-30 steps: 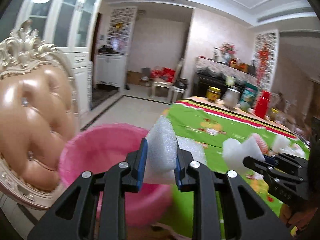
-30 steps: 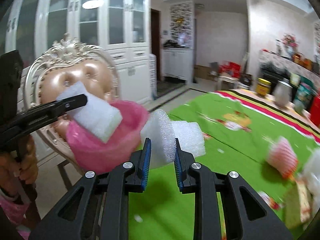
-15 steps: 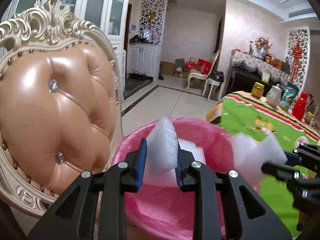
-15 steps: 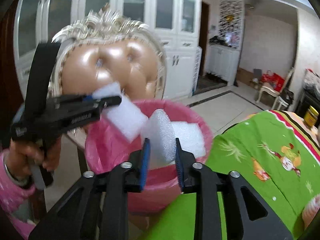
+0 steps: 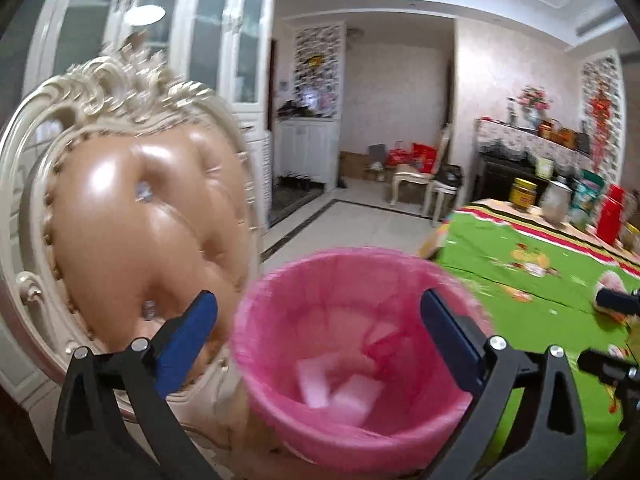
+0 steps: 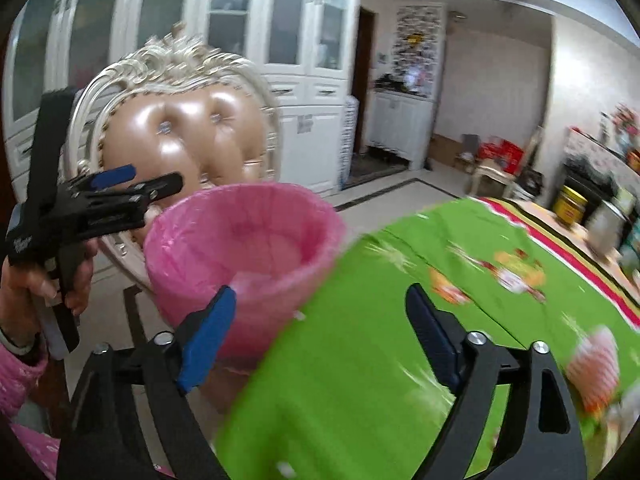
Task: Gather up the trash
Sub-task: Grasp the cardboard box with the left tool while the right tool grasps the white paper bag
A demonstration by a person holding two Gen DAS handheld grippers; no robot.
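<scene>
1. A pale dining room with white glass-fronted cabinets (image 5: 224,40) frames the scene; a worktop under a bright green patterned tablecloth (image 6: 400,340) fills the right side, and a cream carved chair with a tan buttoned leather back (image 5: 132,232) stands at left.

2. A round bin lined with a pink plastic bag (image 5: 360,340) sits between chair and worktop, its mouth facing up and tilted slightly toward the cameras.

3. The left hand-held gripper (image 5: 320,324) hangs over the bin, jaws just sprung wide apart, nothing between them. The right hand-held gripper (image 6: 320,320) has likewise just opened, with its jaws empty, at the bin's near edge and the cloth's corner.

4. White foam blocks (image 5: 340,388), the trash, lie blurred in the bottom of the liner. Each looks like a flat slab; the blur leaves their long axes and facing unclear, though they seem to lie flat, not on end.

5. The drop appears done. Done well, the release happens over the middle of the opening, with the jaws fully parted so that light foam does not cling to the blue pads (image 5: 188,340).

6. More litter, including a pink-and-white netted wrapper (image 6: 596,364), lies on the green cloth, probably next for collection.
</scene>
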